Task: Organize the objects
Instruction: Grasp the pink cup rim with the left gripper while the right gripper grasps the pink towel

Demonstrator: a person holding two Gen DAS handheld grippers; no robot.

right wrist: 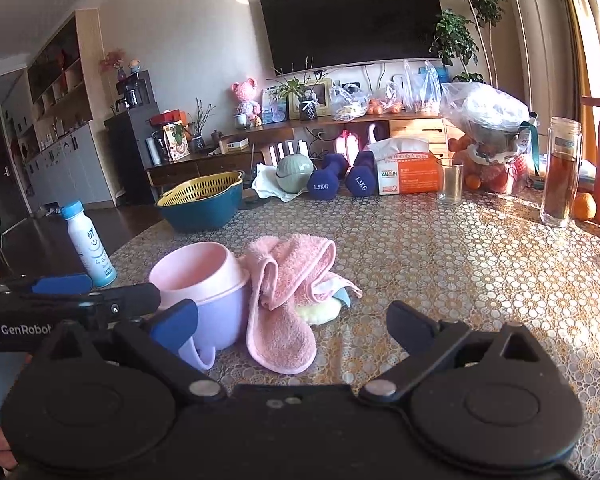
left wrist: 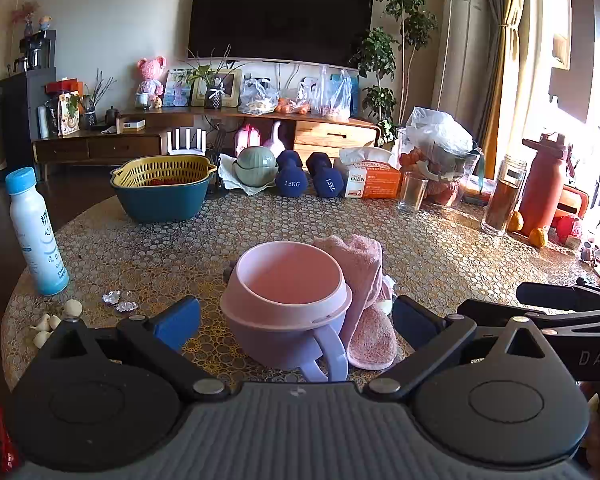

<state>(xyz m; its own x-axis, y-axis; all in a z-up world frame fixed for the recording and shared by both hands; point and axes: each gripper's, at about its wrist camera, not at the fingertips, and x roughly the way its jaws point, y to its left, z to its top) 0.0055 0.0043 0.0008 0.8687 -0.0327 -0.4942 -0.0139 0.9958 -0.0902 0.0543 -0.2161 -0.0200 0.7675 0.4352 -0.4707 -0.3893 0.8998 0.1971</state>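
Observation:
A pink bowl nested in a lilac cup with a handle point(left wrist: 288, 312) stands on the patterned table, directly between the fingers of my open left gripper point(left wrist: 296, 320); it also shows in the right wrist view point(right wrist: 204, 292). A folded pink towel point(left wrist: 370, 300) lies against its right side, also seen in the right wrist view point(right wrist: 288, 292), over a pale yellow item point(right wrist: 320, 312). My right gripper point(right wrist: 294, 326) is open and empty, facing the towel's near end. The left gripper's fingers point(right wrist: 62, 284) show at the left of the right wrist view.
A white bottle with blue cap point(left wrist: 36, 232) stands at the left, garlic cloves point(left wrist: 46, 326) and foil bits point(left wrist: 118, 300) near it. A yellow colander in a teal bowl point(left wrist: 162, 188), blue dumbbells point(left wrist: 292, 178), tissue box point(left wrist: 374, 180), glass point(left wrist: 412, 192), tea bottle point(left wrist: 502, 200) line the far side.

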